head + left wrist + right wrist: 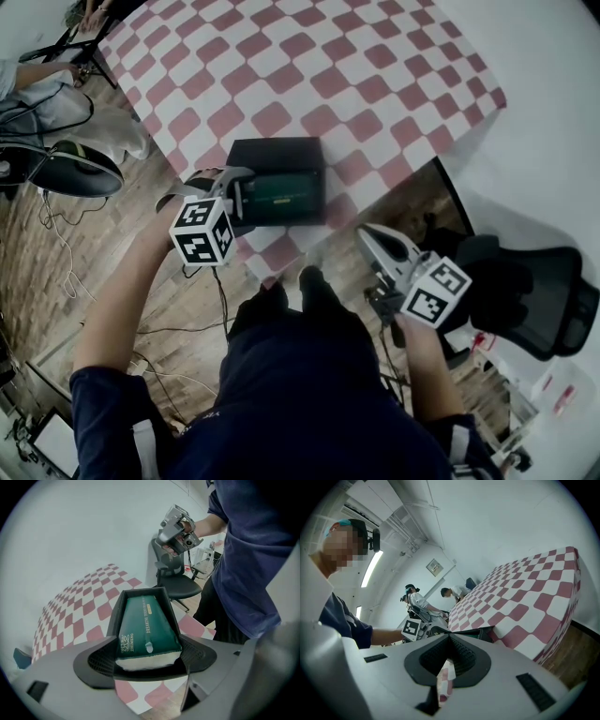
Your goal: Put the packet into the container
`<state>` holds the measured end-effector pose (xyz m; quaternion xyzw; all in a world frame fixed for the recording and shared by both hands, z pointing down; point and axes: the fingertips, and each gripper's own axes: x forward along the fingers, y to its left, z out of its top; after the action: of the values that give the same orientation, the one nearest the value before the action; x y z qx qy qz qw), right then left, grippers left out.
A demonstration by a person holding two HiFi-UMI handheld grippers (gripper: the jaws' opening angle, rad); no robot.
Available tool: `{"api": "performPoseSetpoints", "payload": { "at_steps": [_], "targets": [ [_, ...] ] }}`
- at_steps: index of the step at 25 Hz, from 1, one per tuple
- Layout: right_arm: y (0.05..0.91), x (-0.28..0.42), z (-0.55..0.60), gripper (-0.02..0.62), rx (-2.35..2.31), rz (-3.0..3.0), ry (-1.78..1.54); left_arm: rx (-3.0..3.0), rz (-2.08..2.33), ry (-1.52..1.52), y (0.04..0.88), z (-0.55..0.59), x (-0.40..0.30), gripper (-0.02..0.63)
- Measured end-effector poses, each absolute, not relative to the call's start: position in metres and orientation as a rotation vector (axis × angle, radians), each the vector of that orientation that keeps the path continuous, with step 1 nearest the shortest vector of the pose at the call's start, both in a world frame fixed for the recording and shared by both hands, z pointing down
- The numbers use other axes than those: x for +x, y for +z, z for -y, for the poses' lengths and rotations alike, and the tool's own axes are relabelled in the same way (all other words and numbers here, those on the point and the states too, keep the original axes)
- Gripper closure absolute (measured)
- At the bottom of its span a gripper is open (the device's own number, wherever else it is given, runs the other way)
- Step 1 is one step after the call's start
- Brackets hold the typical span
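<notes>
Placing step looks almost done: packet (149,625) lies inside container (140,591), straight ahead of your left gripper (240,195). Its jaws stand wide and clamp packet's near end. Your right gripper (380,242) is closed, empty. Next, I judge: release, pull straight back.

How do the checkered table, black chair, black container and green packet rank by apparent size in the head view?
Largest to smallest:
1. checkered table, by far
2. black chair
3. black container
4. green packet, lying inside the container
</notes>
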<state>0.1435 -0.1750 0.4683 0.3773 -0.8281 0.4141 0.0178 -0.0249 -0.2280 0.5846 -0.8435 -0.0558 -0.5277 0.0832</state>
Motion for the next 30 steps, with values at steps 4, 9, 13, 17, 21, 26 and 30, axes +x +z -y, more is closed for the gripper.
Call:
{"api": "performPoseSetpoints", "payload": {
  "at_steps": [4, 9, 13, 17, 21, 26, 30],
  "targets": [
    [0.467, 0.138, 0.174, 0.578, 1.168, 2.575, 1.272, -2.527, 0.159, -1.574, 0.582, 0.223, -0.030, 0.198],
    [0.463, 0.130, 0.172, 0.578, 1.155, 2.585, 1.259, -2.490, 0.164, -1.590, 0.579, 0.224, -0.038, 0.186],
    [0.458, 0.127, 0.171, 0.578, 1.161, 2.591, 1.230, -2.558, 0.098, -1.502, 0.559, 0.227, -0.029, 0.187],
    [0.452, 0.120, 0.172, 0.578, 1.162, 2.602, 1.198, -2.658, -0.041, -1.371, 0.531, 0.231, -0.023, 0.189],
    [0.442, 0.112, 0.173, 0.578, 1.164, 2.608, 1.132, -2.796, -0.186, -1.213, 0.500, 0.230, -0.019, 0.190],
    [0.422, 0.099, 0.176, 0.578, 1.167, 2.634, 1.080, -2.875, -0.317, -1.048, 0.469, 0.215, -0.022, 0.288],
    [0.406, 0.086, 0.179, 0.578, 1.152, 2.657, 0.983, -2.931, -0.445, -0.892, 0.442, 0.209, -0.028, 0.377]
  ]
}}
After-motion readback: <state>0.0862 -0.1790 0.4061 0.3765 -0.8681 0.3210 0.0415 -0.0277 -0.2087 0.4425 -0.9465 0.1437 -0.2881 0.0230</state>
